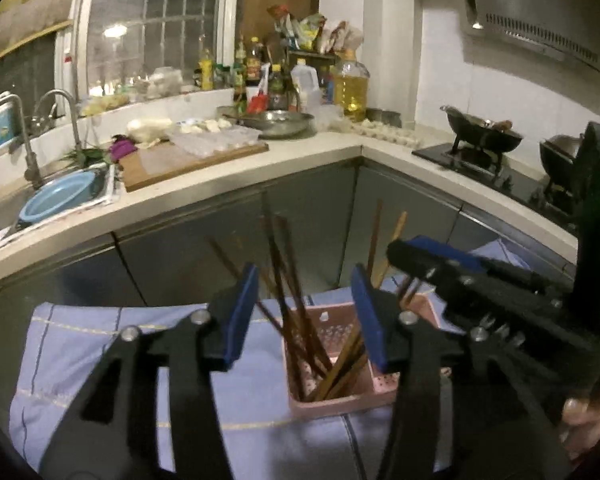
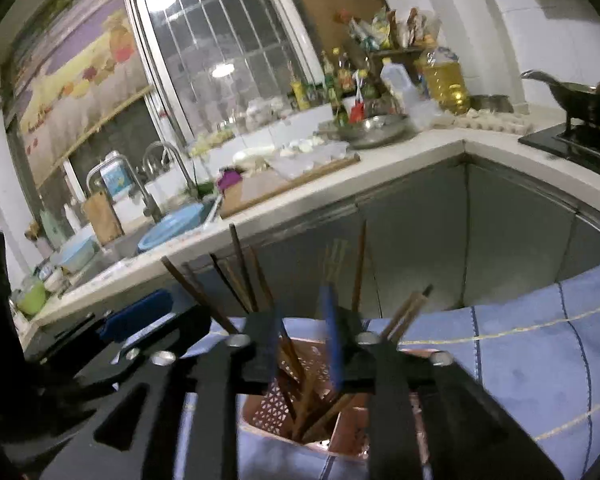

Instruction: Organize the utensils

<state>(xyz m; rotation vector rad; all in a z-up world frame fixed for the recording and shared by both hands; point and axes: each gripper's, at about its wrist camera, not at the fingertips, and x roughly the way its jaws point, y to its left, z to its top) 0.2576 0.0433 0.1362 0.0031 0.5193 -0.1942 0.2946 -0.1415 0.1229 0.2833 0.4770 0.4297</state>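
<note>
On the blue cloth (image 1: 100,344), a pink holder (image 1: 340,400) contains upright chopsticks (image 1: 288,280).

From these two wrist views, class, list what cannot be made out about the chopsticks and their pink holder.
- Chopsticks: exact count unclear in both views; they overlap, and the right wrist view is blurred.
- Pink holder: right side hidden by the left claw in the left wrist view; its front is covered by the right claw in the right wrist view.
- Blue cloth: what lies under it is hidden.

Brown chopsticks (image 1: 300,320) upright, splayed, in pink holder (image 1: 340,400).
</note>
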